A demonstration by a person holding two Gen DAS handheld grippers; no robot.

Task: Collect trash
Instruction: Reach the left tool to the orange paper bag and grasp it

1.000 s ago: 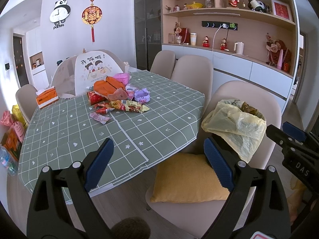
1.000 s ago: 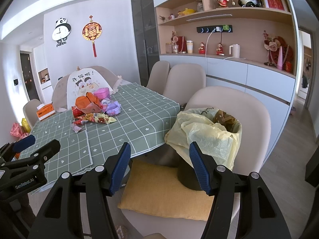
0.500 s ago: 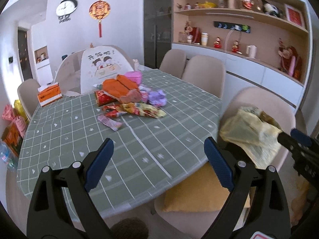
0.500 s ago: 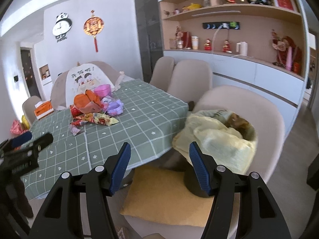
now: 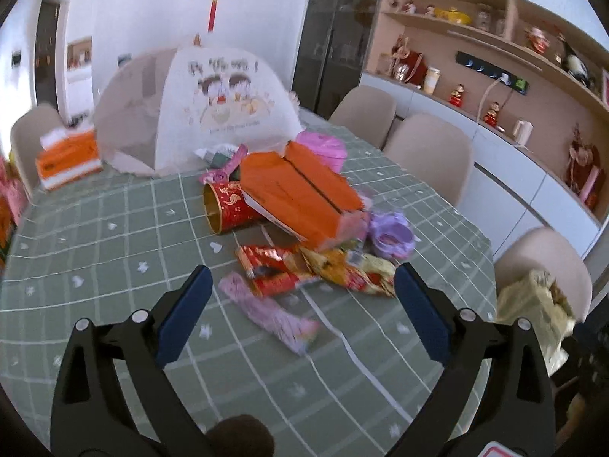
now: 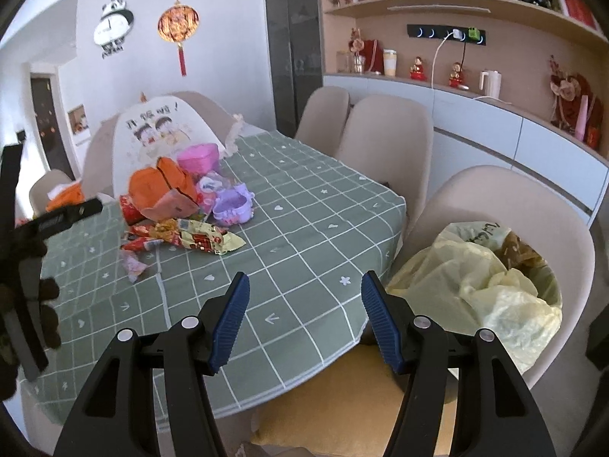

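A pile of trash lies on the green checked table (image 5: 95, 251): an orange carton (image 5: 300, 190), a red and gold can (image 5: 228, 207) on its side, red and gold snack wrappers (image 5: 316, 268), a pink wrapper (image 5: 272, 314) and a purple tray (image 5: 392, 232). My left gripper (image 5: 302, 310) is open and empty just above the table, right over the pink wrapper. My right gripper (image 6: 304, 316) is open and empty over the table's near edge; the pile (image 6: 182, 209) lies to its left. A bin with a yellow bag (image 6: 479, 282) stands on a chair at the right.
A white mesh food cover (image 5: 213, 110) and an orange tissue box (image 5: 68, 156) stand behind the pile. Beige chairs (image 6: 384, 144) ring the table. A yellow cushion (image 6: 342, 407) lies on the near chair. Shelves and cabinets (image 6: 495, 114) line the right wall.
My left gripper has moved forward over the table to the trash pile. My right gripper has moved a little forward toward the table edge. Both stay open.
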